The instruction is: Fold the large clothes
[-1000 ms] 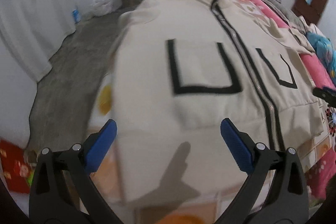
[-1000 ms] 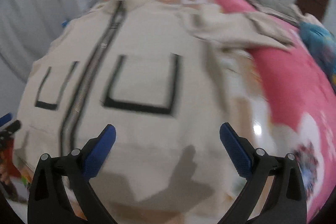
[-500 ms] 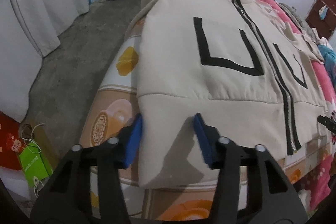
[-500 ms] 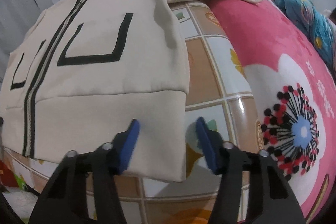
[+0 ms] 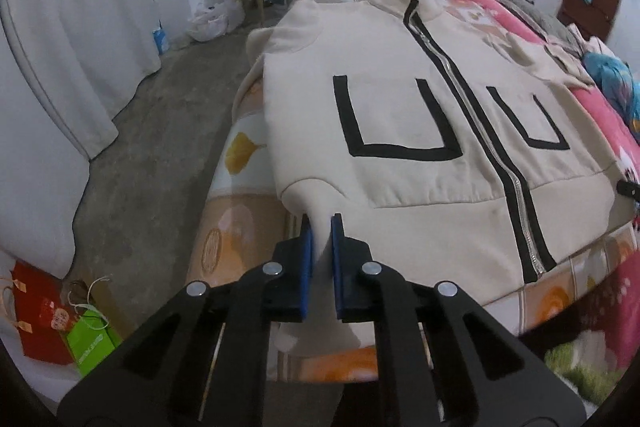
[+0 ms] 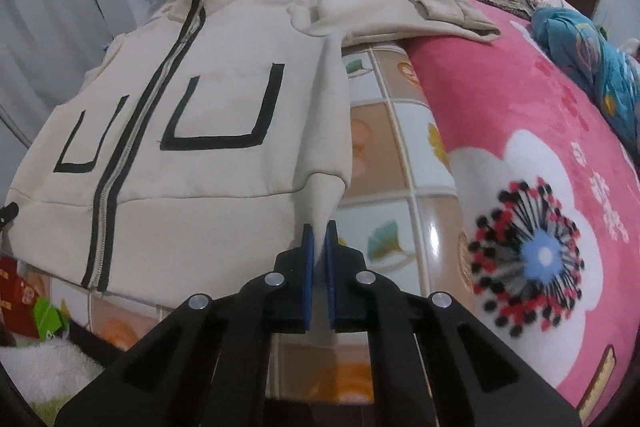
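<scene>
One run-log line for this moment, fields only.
phase: hem grasp | left tool: shut on jacket hem corner | right tool: shut on opposite hem corner | jacket: zipped, front up on bed | fold: not started

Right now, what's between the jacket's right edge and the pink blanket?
In the right wrist view, a bare strip of tile-patterned bedcover separates the jacket from the pink blanket; nothing lies on it.

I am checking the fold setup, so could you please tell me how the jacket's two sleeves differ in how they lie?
The right sleeve lies stretched out across the pink floral blanket, cuff in view; the left sleeve drops over the bed's edge, mostly hidden. Both belong to the cream zip-up jacket with black trim, whose hem corners the left gripper and right gripper pinch.
</scene>
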Demonstrator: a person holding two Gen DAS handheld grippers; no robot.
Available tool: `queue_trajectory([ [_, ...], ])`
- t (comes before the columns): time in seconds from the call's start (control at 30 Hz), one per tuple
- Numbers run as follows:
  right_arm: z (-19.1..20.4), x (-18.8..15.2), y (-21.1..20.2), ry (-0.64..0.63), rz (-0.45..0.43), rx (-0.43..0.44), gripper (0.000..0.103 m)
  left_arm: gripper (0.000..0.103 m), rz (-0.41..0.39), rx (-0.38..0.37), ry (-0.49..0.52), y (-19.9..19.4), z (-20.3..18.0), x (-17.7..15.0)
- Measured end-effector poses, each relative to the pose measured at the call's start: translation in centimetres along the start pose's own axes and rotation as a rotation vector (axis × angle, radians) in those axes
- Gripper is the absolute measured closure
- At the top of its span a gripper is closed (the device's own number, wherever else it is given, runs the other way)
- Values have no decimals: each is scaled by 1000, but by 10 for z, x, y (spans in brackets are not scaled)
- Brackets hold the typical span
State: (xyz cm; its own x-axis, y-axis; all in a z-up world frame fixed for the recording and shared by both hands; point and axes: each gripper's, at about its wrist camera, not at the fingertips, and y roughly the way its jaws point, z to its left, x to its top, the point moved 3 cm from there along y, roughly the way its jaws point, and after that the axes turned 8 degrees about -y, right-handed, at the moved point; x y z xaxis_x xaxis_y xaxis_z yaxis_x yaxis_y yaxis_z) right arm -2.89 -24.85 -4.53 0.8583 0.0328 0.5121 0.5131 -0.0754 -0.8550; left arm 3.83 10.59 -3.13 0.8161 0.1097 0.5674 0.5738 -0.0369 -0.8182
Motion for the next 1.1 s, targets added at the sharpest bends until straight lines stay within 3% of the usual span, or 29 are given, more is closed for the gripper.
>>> queue_trajectory([
  [0.23, -2, -36, -17, 34, 35, 28, 96, 90, 69, -1, -30, -10, 14, -29],
  [0.37, -8, -38, -17, 50, 69, 14, 83, 73, 60, -21, -104, -12, 29, -30],
  [0.4, -8, -33, -23, 47, 55, 7, 78, 67, 41, -38, -120, -16, 33, -25],
  [0.47, -3, -22, -37, 30, 5, -7, 57, 59, -4, -47, -134, -23, 40, -12],
  [0.63, 37, 27, -56, -56, -128, 34, 34, 45, -76, -82, -211, -24, 65, 35],
  [0.7, 65, 51, -46, -97, -143, 93, 33, 37, -92, -130, -286, -16, 82, 58],
  [0.8, 105, 80, -24, -158, -139, 166, 30, 36, -79, -184, -390, 6, 105, 87],
  [0.87, 129, 99, -6, -199, -130, 203, 28, 35, -31, -249, -512, 35, 132, 107],
  [0.97, 163, 121, 26, -243, -80, 249, 28, 35, 119, -408, -758, 92, 172, 118],
  [1.1, 198, 138, 60, -281, -11, 291, 28, 35, 368, -609, -1094, 178, 205, 97],
])
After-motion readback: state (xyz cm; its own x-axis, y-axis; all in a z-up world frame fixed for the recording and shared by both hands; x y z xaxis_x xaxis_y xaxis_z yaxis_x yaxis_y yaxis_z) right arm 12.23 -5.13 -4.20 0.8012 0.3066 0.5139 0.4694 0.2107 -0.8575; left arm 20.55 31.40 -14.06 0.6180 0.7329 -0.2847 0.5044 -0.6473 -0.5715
